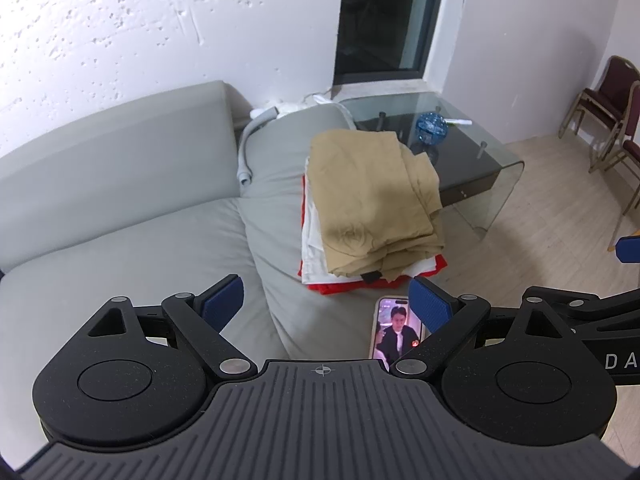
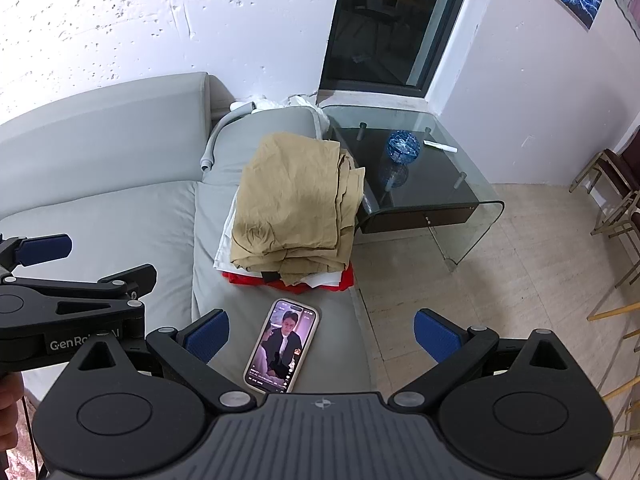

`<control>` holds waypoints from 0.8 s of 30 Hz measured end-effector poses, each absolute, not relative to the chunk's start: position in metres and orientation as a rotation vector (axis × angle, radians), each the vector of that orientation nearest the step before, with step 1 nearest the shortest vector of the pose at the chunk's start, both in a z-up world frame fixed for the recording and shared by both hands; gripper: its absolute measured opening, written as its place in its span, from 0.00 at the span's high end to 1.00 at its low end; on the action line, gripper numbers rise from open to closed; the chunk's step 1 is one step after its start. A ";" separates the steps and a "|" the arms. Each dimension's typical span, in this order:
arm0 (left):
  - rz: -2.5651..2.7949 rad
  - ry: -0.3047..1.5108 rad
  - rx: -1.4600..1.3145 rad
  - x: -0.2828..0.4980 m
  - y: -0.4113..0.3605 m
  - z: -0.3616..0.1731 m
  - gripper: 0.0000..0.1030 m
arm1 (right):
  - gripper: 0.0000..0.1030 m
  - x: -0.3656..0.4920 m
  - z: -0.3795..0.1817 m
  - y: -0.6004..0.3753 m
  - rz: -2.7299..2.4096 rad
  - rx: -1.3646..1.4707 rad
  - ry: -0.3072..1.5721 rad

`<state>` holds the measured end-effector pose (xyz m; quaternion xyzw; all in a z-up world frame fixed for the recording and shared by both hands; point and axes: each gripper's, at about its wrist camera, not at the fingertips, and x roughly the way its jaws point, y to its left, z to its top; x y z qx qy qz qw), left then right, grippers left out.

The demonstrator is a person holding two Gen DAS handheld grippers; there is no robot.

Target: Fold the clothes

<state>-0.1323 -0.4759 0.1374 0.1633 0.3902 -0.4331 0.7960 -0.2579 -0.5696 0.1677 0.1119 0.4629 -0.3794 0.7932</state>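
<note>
The work surface is a grey sofa [image 1: 120, 248] set against a white textured wall, with a glass side table [image 2: 460, 184] at its far end.

Left gripper [image 1: 326, 308]: jaws spread wide, nothing between them. Right gripper [image 2: 324, 336]: jaws likewise spread, empty. Both are held above the near end of the sofa's arm cushion, the left one just to the left of the right.

Directly ahead of the right gripper lies a phone [image 2: 282, 346], screen lit, flat on the cushion. Beyond the phone sits the stack of clothes [image 2: 296, 208]: a tan garment on top, white and red layers beneath.

The stack lies straight forward of both grippers, its long axis running away from them along the cushion. The right gripper appears better centred on it; any reach must pass over the phone.
</note>
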 end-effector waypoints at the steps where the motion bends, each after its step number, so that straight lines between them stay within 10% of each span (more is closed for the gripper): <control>1: -0.930 0.839 0.351 -0.132 -0.476 0.137 0.10 | 0.03 -0.258 0.167 -0.570 -0.816 0.242 0.996; 24: -0.930 0.842 0.350 -0.133 -0.473 0.138 0.10 | 0.03 -0.258 0.164 -0.569 -0.819 0.248 0.995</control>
